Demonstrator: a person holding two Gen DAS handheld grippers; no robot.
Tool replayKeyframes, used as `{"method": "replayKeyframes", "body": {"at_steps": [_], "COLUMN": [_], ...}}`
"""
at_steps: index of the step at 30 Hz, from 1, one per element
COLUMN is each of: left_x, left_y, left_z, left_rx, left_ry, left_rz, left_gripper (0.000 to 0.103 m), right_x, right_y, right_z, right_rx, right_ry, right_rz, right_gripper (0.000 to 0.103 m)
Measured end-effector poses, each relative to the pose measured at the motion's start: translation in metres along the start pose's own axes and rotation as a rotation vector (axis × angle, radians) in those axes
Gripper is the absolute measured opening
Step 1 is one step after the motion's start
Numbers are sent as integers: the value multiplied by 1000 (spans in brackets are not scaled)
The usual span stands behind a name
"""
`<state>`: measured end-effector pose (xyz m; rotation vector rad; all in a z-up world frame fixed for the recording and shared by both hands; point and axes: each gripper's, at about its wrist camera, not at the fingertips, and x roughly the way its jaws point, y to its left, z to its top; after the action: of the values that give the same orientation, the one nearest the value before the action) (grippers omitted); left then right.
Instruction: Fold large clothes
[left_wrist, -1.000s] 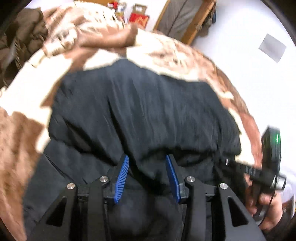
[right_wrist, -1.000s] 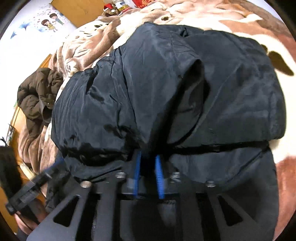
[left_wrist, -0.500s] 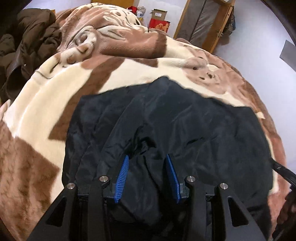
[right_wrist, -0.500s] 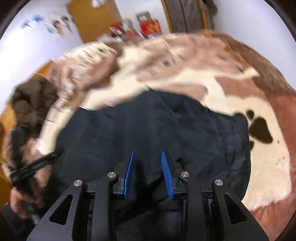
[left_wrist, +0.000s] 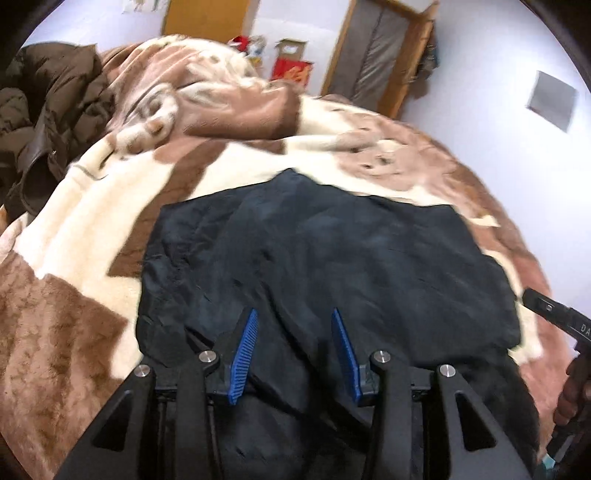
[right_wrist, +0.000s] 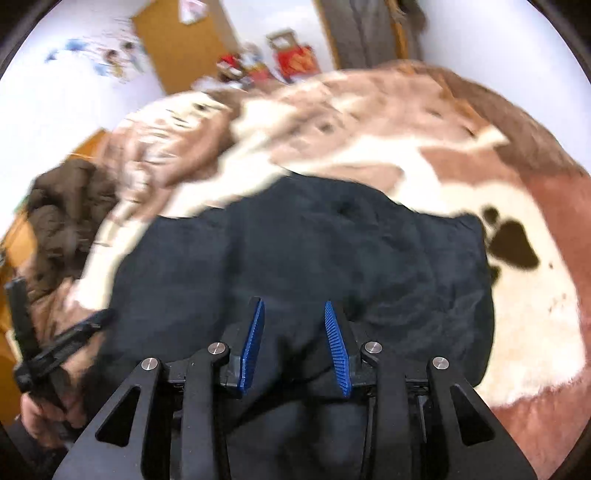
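A black padded jacket (left_wrist: 332, 258) lies folded in a rough rectangle on a brown and cream blanket (left_wrist: 92, 221). It also shows in the right wrist view (right_wrist: 314, 251). My left gripper (left_wrist: 294, 317) is open and empty, above the jacket's near edge. My right gripper (right_wrist: 294, 308) is open and empty too, above the near edge. The right gripper's body (left_wrist: 561, 321) shows at the right edge of the left wrist view. The left gripper's body (right_wrist: 48, 350) shows at the left of the right wrist view.
A brown puffer coat (left_wrist: 48, 110) lies heaped at the left side of the bed, also in the right wrist view (right_wrist: 62, 214). A wooden door frame (left_wrist: 380, 55), red boxes (left_wrist: 291, 70) and white walls are beyond the bed.
My right gripper has let go of the jacket and opened. Both grippers have pulled back and up from it. The raised fold has dropped, so the jacket lies flatter.
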<state>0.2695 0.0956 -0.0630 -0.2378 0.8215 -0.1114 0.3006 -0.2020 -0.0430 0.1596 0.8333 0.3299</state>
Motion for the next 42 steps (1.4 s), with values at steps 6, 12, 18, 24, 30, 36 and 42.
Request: {"method": "replayKeyframes", "body": {"at_steps": [6,12,18,24,30,36,42], "left_x": [34,60,73,86,93,100,89], "left_y": [-14,-16,-18,-23,-28,-31,-32], "left_z": [-30,-46,-46,-40,-38,-38,-45], "left_rx": [42,74,74,76,82,83,93], "left_ry": [109,151,173,189,195,190,171], "left_rz": [-2,36,56,82,97,111,106], "left_gripper": [45,45,45,45,45,45,45], "right_x": [55,96,105,111,114,121,115], "right_y": [35,26,26,29,36,40,37], "right_z": [-32,-56,-61,-56,-56,-52,-52], "right_rx": [-92,-135,-165,-166,-194,-181,-180], "right_ry": [150,238,241,247,251,266,248], "right_rz": [27,-52,-79,-90,-112,-120,-100], "right_gripper": [34,34,34,33,33,33,33]}}
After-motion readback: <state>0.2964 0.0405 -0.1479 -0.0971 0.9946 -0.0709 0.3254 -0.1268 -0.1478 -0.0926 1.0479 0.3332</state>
